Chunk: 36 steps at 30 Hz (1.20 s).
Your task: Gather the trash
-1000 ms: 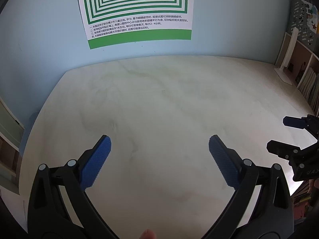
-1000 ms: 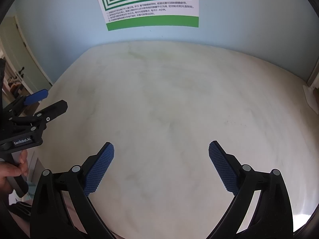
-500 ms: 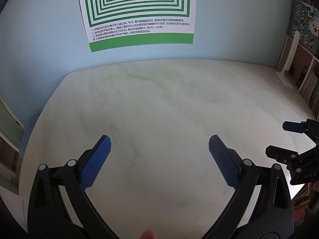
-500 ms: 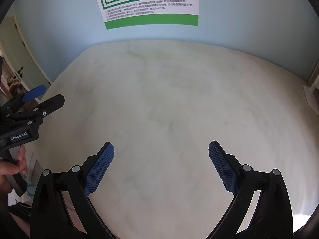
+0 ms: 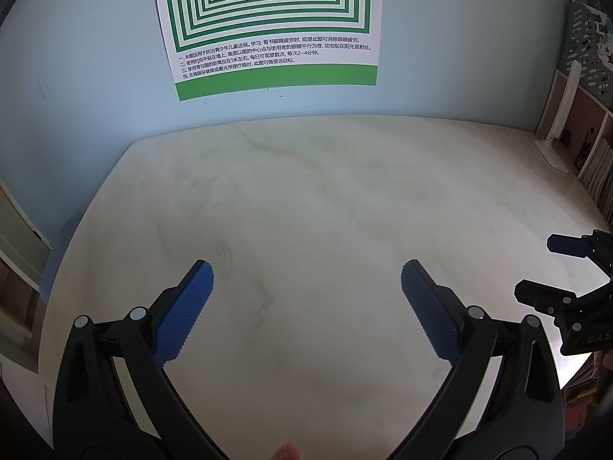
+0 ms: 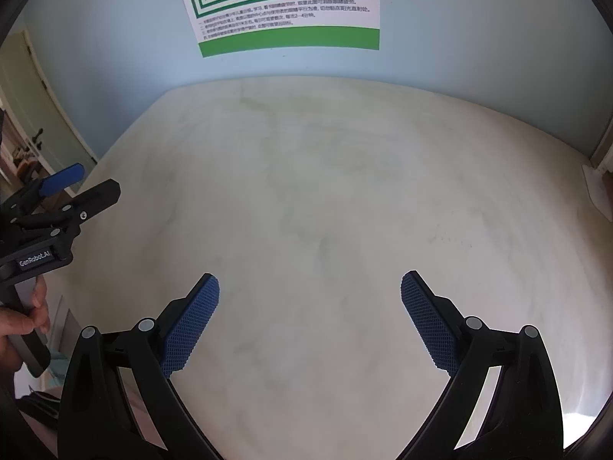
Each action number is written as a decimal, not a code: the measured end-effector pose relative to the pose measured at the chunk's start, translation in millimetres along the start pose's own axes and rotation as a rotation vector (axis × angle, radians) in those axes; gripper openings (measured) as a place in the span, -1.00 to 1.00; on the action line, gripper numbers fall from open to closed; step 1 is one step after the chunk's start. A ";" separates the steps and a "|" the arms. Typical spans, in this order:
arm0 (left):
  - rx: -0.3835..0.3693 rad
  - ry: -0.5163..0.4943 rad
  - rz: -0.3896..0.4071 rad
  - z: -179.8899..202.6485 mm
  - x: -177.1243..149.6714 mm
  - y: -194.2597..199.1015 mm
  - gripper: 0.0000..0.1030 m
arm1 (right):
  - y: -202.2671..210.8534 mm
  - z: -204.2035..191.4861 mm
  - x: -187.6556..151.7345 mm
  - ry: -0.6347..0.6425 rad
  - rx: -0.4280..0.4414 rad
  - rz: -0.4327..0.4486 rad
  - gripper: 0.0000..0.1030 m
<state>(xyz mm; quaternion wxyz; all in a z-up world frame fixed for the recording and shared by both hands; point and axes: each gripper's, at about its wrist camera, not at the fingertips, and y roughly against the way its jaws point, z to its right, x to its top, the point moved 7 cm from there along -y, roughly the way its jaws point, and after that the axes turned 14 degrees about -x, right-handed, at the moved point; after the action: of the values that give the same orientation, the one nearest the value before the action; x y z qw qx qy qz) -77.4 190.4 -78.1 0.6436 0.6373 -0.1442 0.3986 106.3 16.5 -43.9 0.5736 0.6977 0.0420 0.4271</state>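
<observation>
No trash shows in either view. My left gripper (image 5: 306, 276) stands open above the pale marble-patterned table (image 5: 325, 199), with nothing between its blue pads. My right gripper (image 6: 310, 287) is open too, over the same table (image 6: 325, 176), and holds nothing. The right gripper (image 5: 551, 268) also shows at the right edge of the left wrist view, its two fingers apart. At the left edge of the right wrist view the left gripper (image 6: 88, 184) appears, open, held by a hand (image 6: 23, 322).
A green-and-white poster (image 5: 268, 19) hangs on the light blue wall behind the table. A white stand (image 5: 553, 145) and a bookshelf (image 5: 594, 145) sit at the table's right end. A door (image 6: 42, 122) is at the left.
Both cameras have tilted or shifted slightly, so the poster sits lower in view. Both grippers stay open and hold nothing.
</observation>
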 end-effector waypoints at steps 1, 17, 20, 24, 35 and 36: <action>0.003 0.000 -0.003 -0.4 -0.4 -0.6 0.87 | -0.3 0.3 0.2 -0.002 0.000 0.000 0.84; -0.012 -0.012 -0.022 -8.7 1.6 -1.8 0.87 | -3.8 -1.3 1.4 -0.004 0.002 -0.011 0.84; 0.013 -0.010 -0.013 -11.3 2.1 -1.8 0.87 | -3.9 -1.1 1.3 -0.004 0.002 -0.011 0.84; 0.031 -0.018 -0.027 -11.3 -0.2 -5.9 0.87 | -5.3 -2.2 0.4 -0.002 0.002 -0.015 0.84; 0.022 -0.034 0.012 -8.3 0.2 -5.9 0.87 | -8.6 -2.7 -0.9 -0.008 -0.001 -0.021 0.84; 0.019 -0.032 0.012 -8.7 -0.2 -6.5 0.87 | -8.5 -2.8 -1.1 -0.008 -0.001 -0.020 0.84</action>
<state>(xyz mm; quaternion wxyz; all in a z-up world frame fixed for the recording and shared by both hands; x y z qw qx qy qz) -75.9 199.3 -84.0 0.6328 0.6487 -0.1545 0.3936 107.5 20.9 -51.6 0.5784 0.6986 0.0466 0.4186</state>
